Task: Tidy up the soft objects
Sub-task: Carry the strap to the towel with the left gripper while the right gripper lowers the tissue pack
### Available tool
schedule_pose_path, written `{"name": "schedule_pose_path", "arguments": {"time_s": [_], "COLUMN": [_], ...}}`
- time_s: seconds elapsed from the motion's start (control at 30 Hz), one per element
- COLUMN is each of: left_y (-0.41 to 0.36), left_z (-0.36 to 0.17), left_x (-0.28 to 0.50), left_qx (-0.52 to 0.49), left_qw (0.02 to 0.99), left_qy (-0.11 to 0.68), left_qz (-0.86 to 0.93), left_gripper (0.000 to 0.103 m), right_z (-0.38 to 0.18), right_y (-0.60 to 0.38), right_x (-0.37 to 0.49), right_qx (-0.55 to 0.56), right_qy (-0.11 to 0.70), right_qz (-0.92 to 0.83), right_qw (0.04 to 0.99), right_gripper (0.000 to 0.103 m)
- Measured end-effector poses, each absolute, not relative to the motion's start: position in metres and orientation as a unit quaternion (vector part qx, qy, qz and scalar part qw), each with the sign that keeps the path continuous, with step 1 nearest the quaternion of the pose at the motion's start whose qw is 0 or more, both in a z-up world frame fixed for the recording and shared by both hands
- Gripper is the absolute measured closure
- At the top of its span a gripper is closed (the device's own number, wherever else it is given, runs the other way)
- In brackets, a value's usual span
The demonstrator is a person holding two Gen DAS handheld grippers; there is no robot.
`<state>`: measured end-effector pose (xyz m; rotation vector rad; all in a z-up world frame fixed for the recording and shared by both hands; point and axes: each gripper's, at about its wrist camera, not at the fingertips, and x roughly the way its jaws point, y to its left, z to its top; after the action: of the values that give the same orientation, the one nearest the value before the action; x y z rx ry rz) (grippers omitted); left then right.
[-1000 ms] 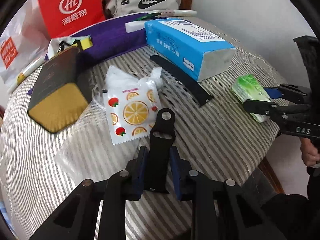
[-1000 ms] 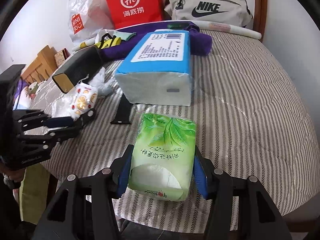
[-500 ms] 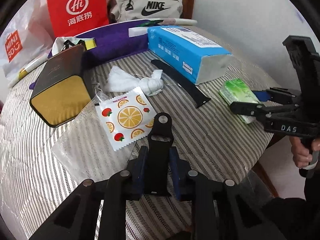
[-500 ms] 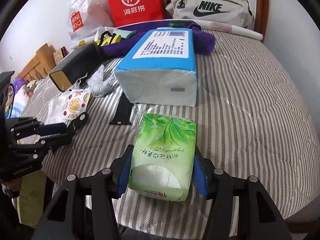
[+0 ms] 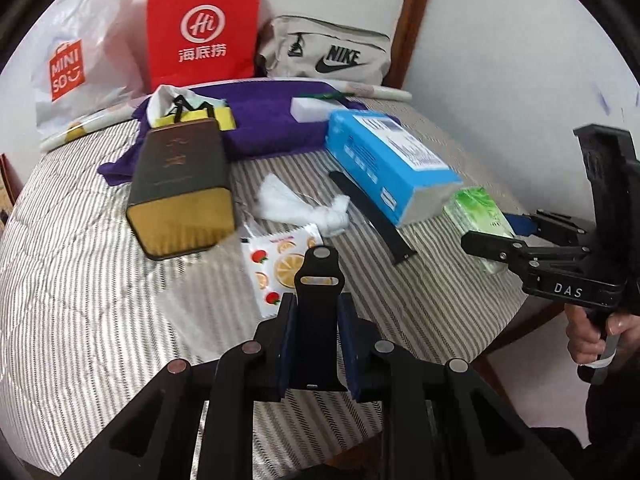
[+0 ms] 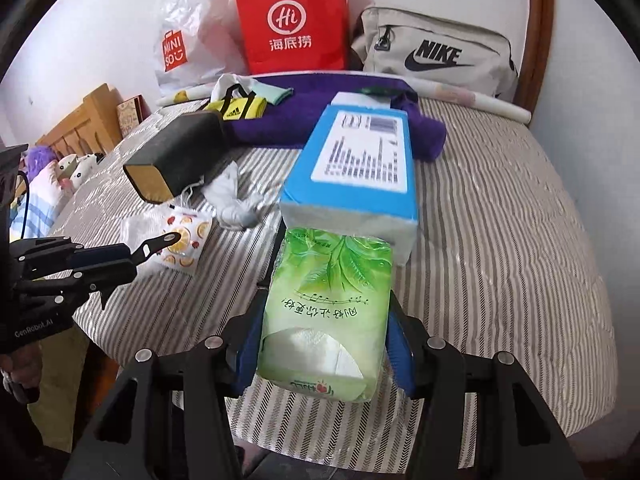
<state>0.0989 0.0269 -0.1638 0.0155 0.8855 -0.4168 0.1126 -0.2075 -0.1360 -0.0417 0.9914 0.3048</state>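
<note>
The left gripper has its fingers closed on a short black strap, held above the striped bed near the blue tissue pack. The right gripper has its fingers clamped on a green tissue pack, just in front of that blue pack.

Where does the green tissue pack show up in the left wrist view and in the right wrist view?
Left wrist view: the green tissue pack sits far right, held in the right claw, just beyond the blue tissue box.
Right wrist view: the pack fills the lower centre, clamped between the claw's pads, in front of that same blue box.
Shared landmark: the red paper bag at the back.
</note>
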Motion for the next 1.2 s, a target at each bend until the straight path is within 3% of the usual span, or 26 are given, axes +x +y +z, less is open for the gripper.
{"name": "schedule_pose_path", "arguments": {"time_s": [0.6,1.2], "left_y": [0.082,0.099], "left_z": [-0.108,-0.098], "left_x": [0.147,0.238], "left_qx": [-0.049,-0.107], "left_qw": [0.905,0.898], "left_qy": [0.398,0.408], "left_qz": [-0.143,-0.129], "left_gripper": [0.083,0.083], "right_z": [-0.083,-0.066], "right_y": [-0.200,-0.180], "right_x": [0.155,0.257], "right_qx": [-0.010,-0.017], "right_qy": [0.446,0.434], "right_qz": [0.178,0.191], "right_qw": [0.877,0.880], "right_gripper": [0.049,0.049]}}
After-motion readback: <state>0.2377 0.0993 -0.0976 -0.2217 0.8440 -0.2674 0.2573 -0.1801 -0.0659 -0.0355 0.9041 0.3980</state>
